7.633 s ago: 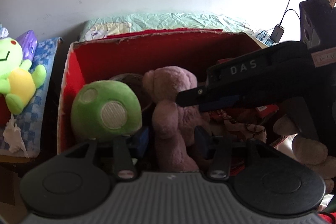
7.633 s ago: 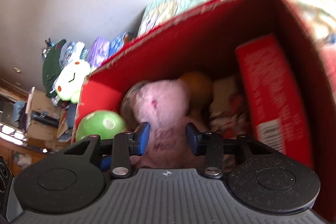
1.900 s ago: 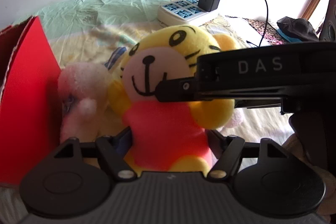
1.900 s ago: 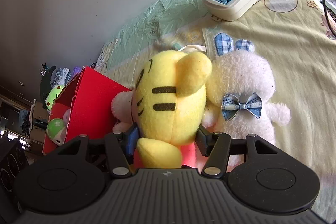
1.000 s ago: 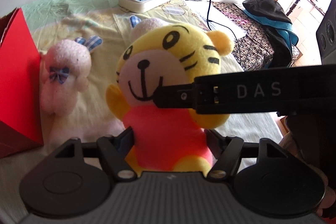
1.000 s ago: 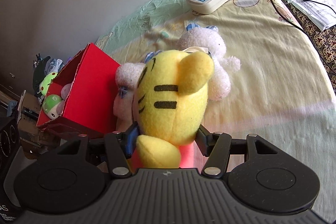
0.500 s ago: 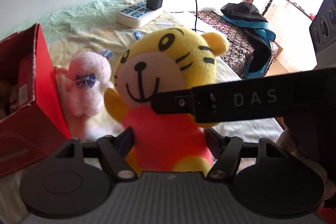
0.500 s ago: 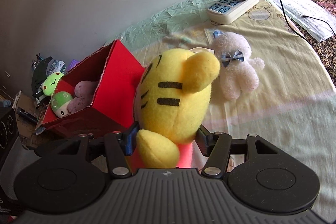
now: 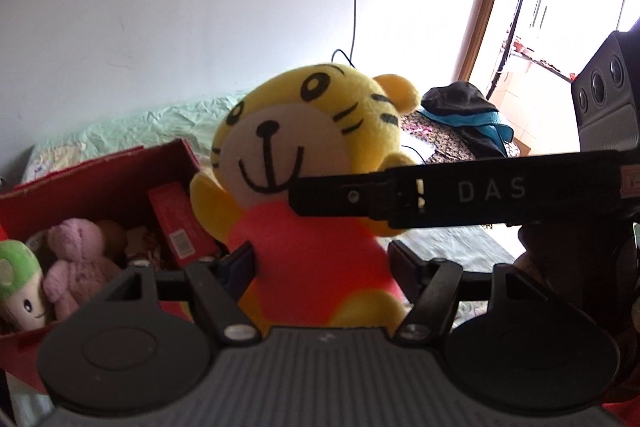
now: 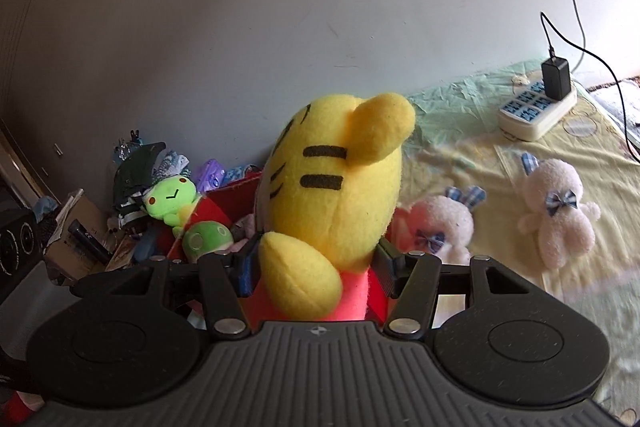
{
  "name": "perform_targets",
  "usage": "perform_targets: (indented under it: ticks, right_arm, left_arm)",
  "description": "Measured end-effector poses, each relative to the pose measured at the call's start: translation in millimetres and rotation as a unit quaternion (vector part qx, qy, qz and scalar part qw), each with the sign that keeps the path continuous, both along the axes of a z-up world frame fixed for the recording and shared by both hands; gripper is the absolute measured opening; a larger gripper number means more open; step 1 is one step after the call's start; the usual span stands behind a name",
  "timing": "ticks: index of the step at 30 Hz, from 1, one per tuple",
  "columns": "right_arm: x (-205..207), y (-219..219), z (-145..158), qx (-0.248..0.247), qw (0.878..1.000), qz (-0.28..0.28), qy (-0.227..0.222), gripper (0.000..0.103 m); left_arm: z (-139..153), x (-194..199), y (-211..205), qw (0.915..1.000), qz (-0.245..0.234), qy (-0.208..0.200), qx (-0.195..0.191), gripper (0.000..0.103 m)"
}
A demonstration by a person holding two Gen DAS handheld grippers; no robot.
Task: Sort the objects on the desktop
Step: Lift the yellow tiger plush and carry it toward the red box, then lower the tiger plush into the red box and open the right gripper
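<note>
Nearby, red box of plush toys, two pink bunnies behind.

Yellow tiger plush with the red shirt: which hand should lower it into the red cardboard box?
Probably left: its gripper clamps the yellow tiger plush at the shirt, with the red cardboard box open just beside it.

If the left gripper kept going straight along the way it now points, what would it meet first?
Nothing new at once: the left gripper is already clamped on the yellow tiger plush, which fills its line. Beyond the plush, the right gripper's finger crosses in front, then probably the bed and the wall; depth is unclear.
</note>
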State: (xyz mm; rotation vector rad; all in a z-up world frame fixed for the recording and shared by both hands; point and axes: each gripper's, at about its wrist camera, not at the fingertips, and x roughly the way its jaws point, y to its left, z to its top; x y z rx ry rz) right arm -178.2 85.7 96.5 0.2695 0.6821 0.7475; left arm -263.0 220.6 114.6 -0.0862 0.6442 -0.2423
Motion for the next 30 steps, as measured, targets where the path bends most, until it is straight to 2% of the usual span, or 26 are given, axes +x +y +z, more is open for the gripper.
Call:
perform_targets:
  ticks: [5, 10, 13, 19, 24, 30]
  right_arm:
    - [3, 37, 9, -0.005, 0.999, 0.018, -0.027, 0.059]
    - [13, 72, 9, -0.010, 0.999, 0.029, -0.031, 0.059]
    - [25, 88, 4, -0.011, 0.999, 0.031, -0.020, 0.059]
    - [54, 112, -15, -0.011, 0.999, 0.032, 0.008, 0.059]
    - [75, 126, -37, -0.025, 0.998, 0.035, 0.045, 0.059]
    - [93, 131, -58, -0.028, 0.995, 0.034, 0.087, 0.059]
  left_arm:
    - [4, -3, 29, 0.9994, 0.026, -0.023, 0.005, 0.070]
    - [-1, 6, 58, 0.9977, 0.060, -0.031, -0.008, 0.070]
    - [-7, 15, 78, 0.9963, 0.080, -0.025, -0.020, 0.070]
    - [-23, 40, 100, 0.9944, 0.105, -0.008, -0.012, 0.070]
    - [-43, 58, 122, 0.9923, 0.113, 0.025, -0.043, 0.070]
    - [-60, 73, 128, 0.9913, 0.112, 0.052, -0.047, 0.070]
